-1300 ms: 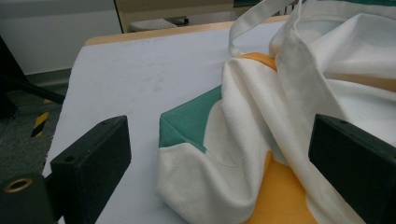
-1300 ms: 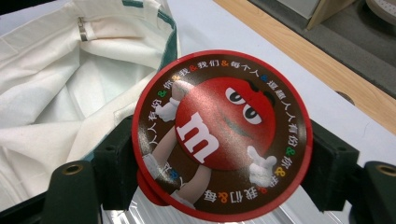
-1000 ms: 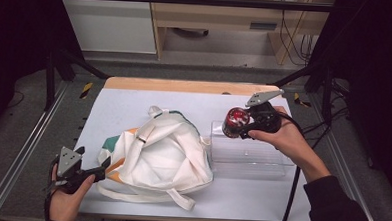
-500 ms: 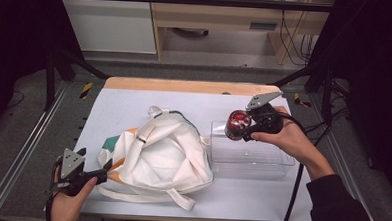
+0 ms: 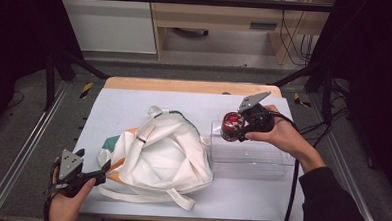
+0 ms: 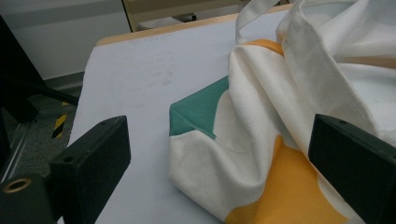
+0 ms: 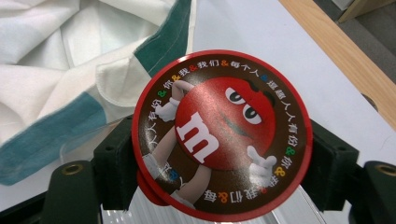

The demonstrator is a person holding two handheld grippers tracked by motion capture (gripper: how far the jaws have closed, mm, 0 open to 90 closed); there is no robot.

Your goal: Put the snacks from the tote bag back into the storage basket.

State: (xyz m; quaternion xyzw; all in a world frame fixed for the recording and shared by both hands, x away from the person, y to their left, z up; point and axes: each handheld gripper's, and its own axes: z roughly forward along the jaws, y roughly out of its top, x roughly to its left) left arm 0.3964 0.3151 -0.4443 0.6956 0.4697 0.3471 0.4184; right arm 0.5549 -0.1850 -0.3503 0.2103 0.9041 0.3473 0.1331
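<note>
A pale desk (image 5: 134,103) with a wooden strip along its far edge carries a white cloth bag (image 5: 164,156) with green and orange patches, slumped near the middle toward the near edge, its straps trailing to the near side. Just beside the bag, toward the right edge, lies a clear plastic box (image 5: 249,155). The right gripper (image 5: 238,127), held in a hand (image 5: 278,136) that comes in from the right side, hangs over the far left end of that box. Its fingers are clamped on a round red candy tin (image 5: 232,123), one pressing each side; in the right gripper view the lid of the tin (image 7: 219,135) shows a red cartoon candy with a white letter m and a ring of small writing. At the near left corner of the desk, the left gripper (image 5: 98,175) rests in a hand (image 5: 67,202). Its fingers (image 6: 91,163) stand wide apart with nothing gripped, pointing at the green corner of the bag (image 6: 261,140), which lies just ahead between them without touching.
</note>
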